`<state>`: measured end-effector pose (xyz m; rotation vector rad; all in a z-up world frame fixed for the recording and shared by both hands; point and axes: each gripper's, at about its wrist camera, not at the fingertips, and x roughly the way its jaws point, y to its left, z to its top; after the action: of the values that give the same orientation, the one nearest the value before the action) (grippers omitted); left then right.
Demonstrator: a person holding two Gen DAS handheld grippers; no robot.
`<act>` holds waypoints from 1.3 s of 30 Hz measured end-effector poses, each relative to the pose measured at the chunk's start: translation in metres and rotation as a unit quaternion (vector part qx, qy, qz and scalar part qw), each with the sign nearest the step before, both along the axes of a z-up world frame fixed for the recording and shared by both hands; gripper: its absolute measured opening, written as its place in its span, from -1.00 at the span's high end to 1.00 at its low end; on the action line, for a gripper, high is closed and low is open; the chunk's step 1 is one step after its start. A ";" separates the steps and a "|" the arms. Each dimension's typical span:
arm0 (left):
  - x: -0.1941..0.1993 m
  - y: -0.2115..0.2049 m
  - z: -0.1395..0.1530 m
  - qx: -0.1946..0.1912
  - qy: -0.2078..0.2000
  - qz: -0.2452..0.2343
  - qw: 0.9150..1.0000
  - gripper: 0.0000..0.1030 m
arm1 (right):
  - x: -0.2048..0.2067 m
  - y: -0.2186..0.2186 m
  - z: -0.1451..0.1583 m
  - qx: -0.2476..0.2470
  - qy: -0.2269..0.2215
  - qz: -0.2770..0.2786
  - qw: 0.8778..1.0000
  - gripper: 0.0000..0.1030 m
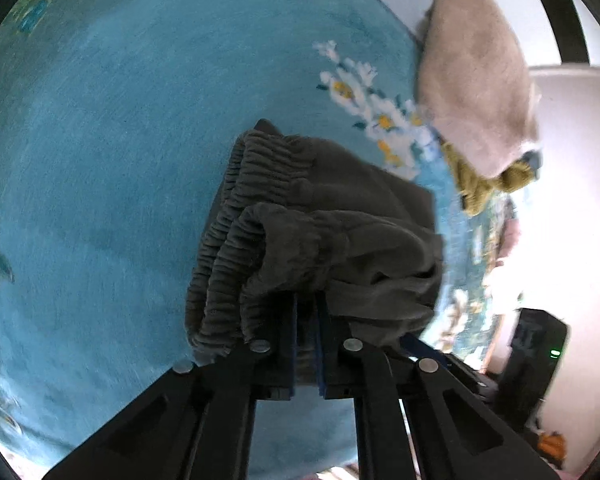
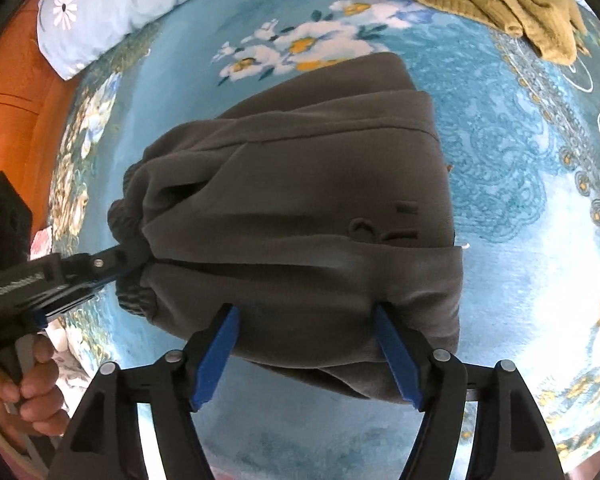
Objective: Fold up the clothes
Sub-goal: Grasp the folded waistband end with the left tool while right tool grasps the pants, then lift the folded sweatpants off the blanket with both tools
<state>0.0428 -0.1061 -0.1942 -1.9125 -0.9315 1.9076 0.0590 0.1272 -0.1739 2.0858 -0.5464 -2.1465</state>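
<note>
Dark grey pants, folded into a thick bundle, are over a teal floral blanket. Their ribbed elastic waistband fills the middle of the left wrist view. My left gripper is shut on the fabric just behind the waistband; in the right wrist view this left gripper enters from the left, held by a hand. My right gripper is open, its blue-padded fingers spread wide against the bundle's near edge. The fingertips are hidden by the cloth.
A beige fluffy garment lies on an olive knit one at the blanket's far side, and that olive knit also shows from the right wrist. A light blue pillow is beside an orange surface. A black device stands off the blanket.
</note>
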 end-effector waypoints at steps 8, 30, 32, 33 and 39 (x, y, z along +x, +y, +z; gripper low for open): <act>0.024 -0.028 -0.003 -0.039 0.002 0.013 0.999 0.22 | 0.010 0.049 0.008 -0.023 0.003 -0.093 0.995 -0.43; 0.024 -0.041 -0.069 0.116 -0.059 0.059 0.990 -0.66 | -0.019 0.082 -0.041 -0.099 -0.024 -0.161 0.982 -0.43; 0.026 -0.040 -0.071 0.129 -0.058 0.061 0.988 -0.66 | -0.022 0.083 -0.041 -0.110 -0.021 -0.158 0.981 -0.43; 0.026 -0.039 -0.072 0.129 -0.058 0.062 0.988 -0.67 | -0.023 0.083 -0.041 -0.113 -0.019 -0.154 0.981 -0.43; 0.027 -0.032 -0.065 0.110 -0.058 0.058 0.991 -0.67 | -0.033 0.080 -0.048 -0.119 -0.028 -0.145 0.982 -0.43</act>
<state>0.0695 -0.1380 -0.2594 -1.8917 -1.2565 1.6853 0.0256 0.2071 -0.2215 2.0440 -1.1182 -2.0389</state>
